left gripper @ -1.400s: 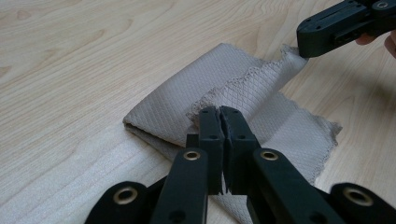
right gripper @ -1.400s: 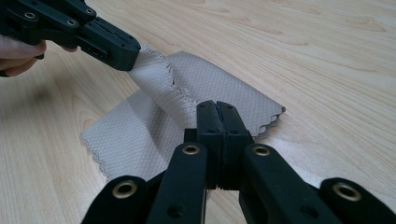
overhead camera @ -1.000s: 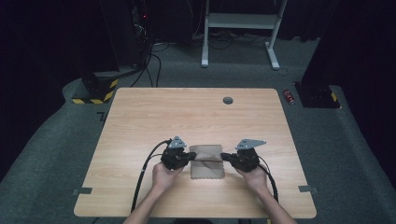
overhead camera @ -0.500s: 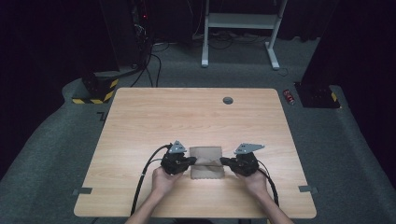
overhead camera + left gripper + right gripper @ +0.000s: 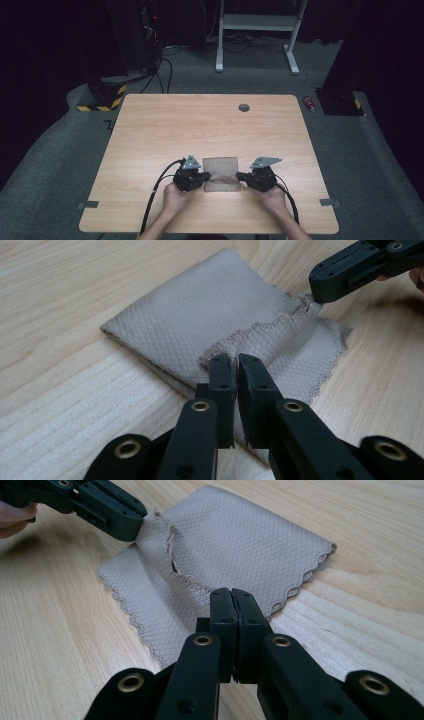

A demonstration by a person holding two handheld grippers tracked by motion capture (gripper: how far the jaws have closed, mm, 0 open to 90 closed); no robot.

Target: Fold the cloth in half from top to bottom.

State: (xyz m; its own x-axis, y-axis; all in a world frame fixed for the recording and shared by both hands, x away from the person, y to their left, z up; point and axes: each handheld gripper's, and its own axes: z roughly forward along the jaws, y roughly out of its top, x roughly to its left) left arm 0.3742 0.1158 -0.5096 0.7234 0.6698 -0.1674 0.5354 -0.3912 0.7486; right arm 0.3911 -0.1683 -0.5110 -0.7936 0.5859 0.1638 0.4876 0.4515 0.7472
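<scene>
A beige quilted cloth [image 5: 222, 172] lies folded on the wooden table [image 5: 200, 125], near its front edge. My left gripper [image 5: 206, 179] stands at the cloth's left side. In the left gripper view its jaws [image 5: 236, 360] show a thin gap and have just been opening slightly, with the scalloped hem of the top layer still pinched at the tips. My right gripper [image 5: 241, 176] is at the cloth's right side, shut [image 5: 231, 594] on the same hem. Each gripper lifts the hem a little, which raises a ridge across the cloth [image 5: 210, 310].
A small dark round disc [image 5: 244, 107] sits near the table's far edge. Grey tape marks [image 5: 87, 204] lie on the floor by the front corners. On the floor beyond are a red can [image 5: 310, 103], a black-and-yellow striped base [image 5: 102, 97] and a white desk frame [image 5: 257, 22].
</scene>
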